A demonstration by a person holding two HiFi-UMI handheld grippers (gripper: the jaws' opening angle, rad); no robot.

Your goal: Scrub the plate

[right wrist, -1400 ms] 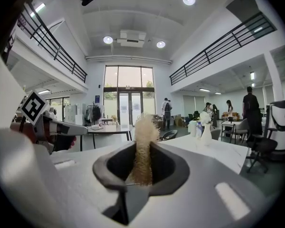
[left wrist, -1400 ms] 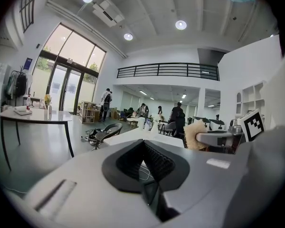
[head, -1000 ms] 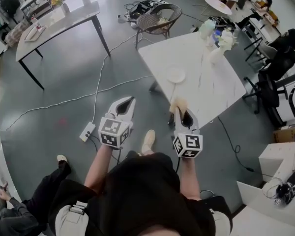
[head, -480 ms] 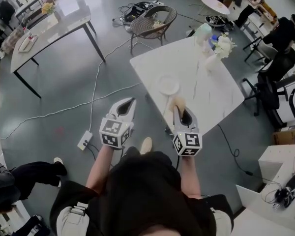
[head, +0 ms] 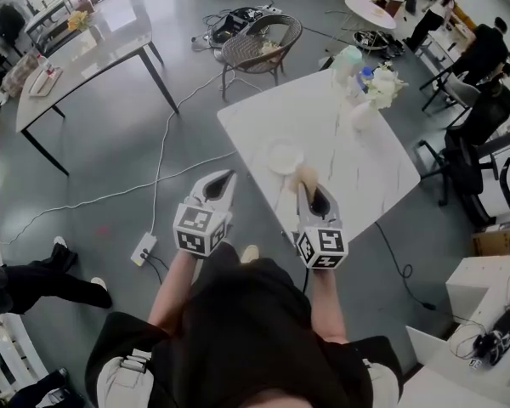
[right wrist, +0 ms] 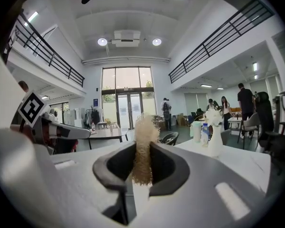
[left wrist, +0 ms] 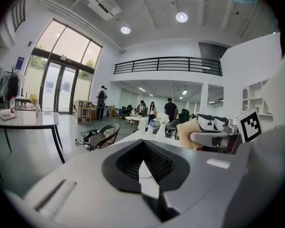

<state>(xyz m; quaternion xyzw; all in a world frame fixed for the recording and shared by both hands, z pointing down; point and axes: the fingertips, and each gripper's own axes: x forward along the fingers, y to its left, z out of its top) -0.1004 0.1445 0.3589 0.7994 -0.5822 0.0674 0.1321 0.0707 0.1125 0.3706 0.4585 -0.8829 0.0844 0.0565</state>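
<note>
Plate [head: 285, 157] — lying near the white table's [head: 357, 172] closest edge, unheld. Right gripper [head: 304, 192] clenched on tan sponge [right wrist: 142, 146]; left gripper [head: 223, 179] clenched, empty. Risk — scrubbing may shove the unsteadied plate off that edge.

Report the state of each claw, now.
Left claw: closed, nothing in it.
Right claw: closed on the tan sponge.
</note>
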